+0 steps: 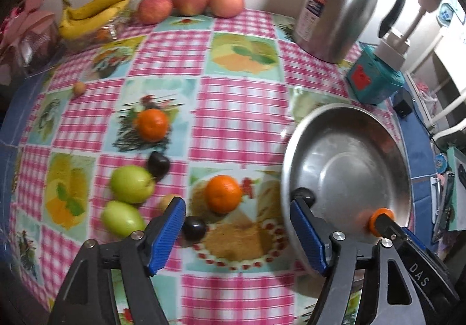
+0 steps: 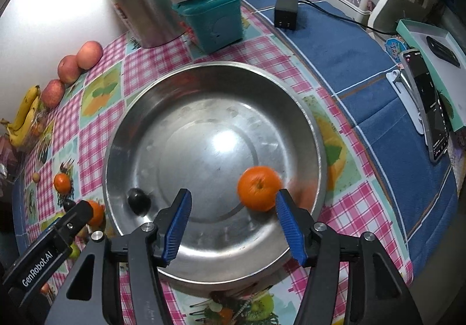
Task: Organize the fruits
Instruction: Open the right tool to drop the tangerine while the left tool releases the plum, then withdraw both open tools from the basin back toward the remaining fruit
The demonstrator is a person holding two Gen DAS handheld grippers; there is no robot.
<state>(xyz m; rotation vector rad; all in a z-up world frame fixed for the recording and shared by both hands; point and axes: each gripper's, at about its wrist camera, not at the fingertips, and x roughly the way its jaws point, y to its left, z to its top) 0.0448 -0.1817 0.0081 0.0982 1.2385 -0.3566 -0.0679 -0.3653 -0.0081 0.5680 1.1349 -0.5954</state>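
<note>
Covering table (image 2: 343,42): pink-check fruit-print cloth (image 1: 233,109) w/ blue cloth beside.

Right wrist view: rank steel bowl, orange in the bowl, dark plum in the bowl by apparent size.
1. steel bowl, by far the largest.
2. orange, blurred, next to the right claw's finger.
3. dark plum, smallest; both fruits lie at a similar distance, so this ranking seems safe.
</note>
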